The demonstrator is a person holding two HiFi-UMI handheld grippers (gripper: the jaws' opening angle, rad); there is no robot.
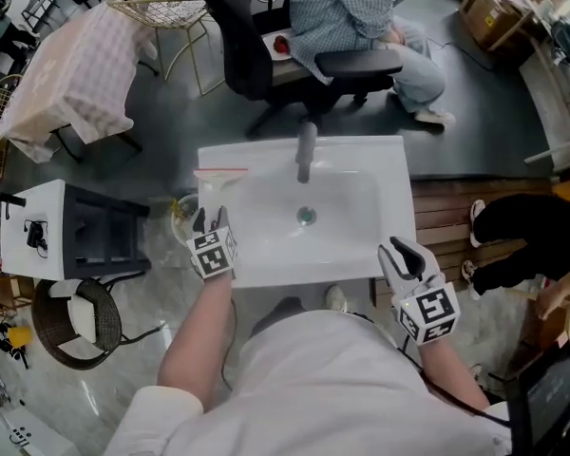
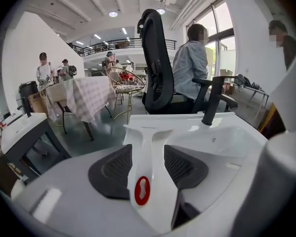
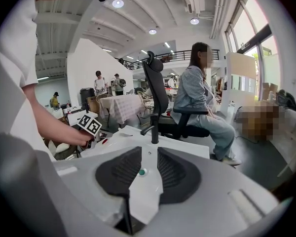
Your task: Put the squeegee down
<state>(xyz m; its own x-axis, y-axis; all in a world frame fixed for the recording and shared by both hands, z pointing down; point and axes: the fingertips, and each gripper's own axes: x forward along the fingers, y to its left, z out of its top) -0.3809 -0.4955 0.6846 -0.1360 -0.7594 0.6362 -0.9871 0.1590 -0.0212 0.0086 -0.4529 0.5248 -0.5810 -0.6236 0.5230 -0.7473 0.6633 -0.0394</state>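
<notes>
A white squeegee (image 1: 216, 184) lies on the left rim of the white sink (image 1: 397, 174), its blade far from me and its handle pointing toward my left gripper (image 1: 209, 224). In the left gripper view the squeegee (image 2: 149, 137), with a red-ringed hole in its handle, rests on the rim between the dark pads (image 2: 113, 169), which stand apart from it; the left gripper (image 2: 147, 152) is open. My right gripper (image 1: 404, 255) hovers at the sink's front right corner. Seen in its own view, the right gripper (image 3: 144, 158) is open with nothing between its pads.
A dark faucet (image 1: 305, 150) stands at the back of the basin above the drain (image 1: 307, 217). A person sits in a black office chair (image 1: 266, 55) behind the sink. A white cabinet (image 1: 47, 231) is at left, a wooden deck (image 1: 446, 221) at right.
</notes>
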